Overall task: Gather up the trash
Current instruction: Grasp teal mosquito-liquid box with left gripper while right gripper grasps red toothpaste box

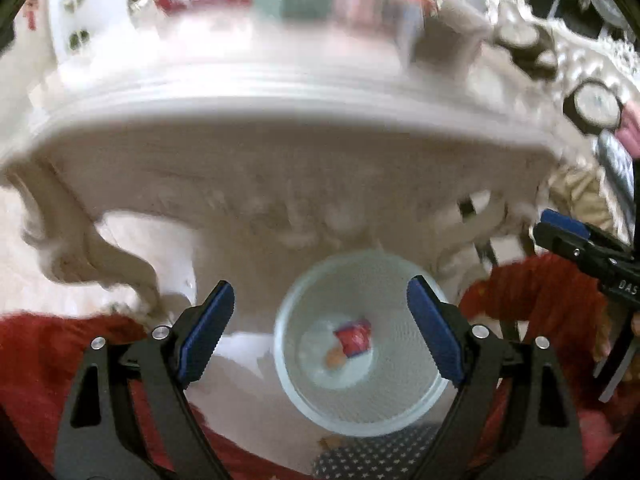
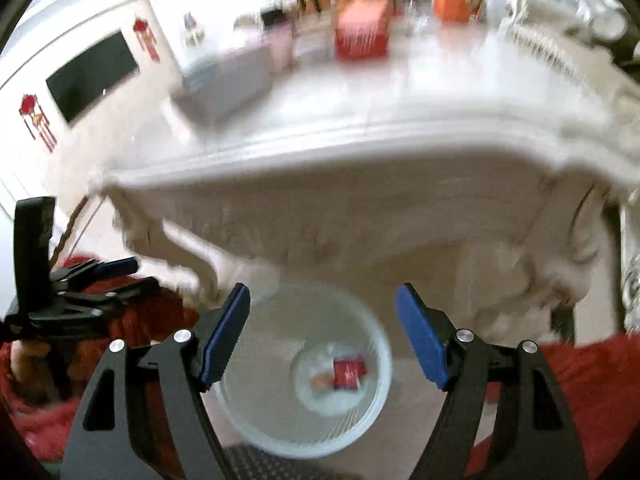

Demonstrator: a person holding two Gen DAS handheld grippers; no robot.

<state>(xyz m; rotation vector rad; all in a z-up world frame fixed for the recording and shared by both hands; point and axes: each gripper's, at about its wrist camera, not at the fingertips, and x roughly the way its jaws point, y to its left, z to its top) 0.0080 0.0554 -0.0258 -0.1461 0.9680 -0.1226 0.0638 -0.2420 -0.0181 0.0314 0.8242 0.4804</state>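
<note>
my left gripper (image 1: pixel 320 332) jaws apart, empty, right gripper (image 2: pixel 322 336) same, mesh bin (image 1: pixel 400 408) lower centre, red wrapper (image 1: pixel 354 338) inside

Ornate white table (image 2: pixel 400 184) — red box (image 2: pixel 362 36) and grey box (image 2: pixel 228 84) on top.

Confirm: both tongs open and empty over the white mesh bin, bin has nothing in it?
Not quite: the bin isn't empty. The right wrist view shows a red wrapper and an orange scrap at the bottom of the white mesh bin. The left tongs and right tongs are open and empty above it.
</note>
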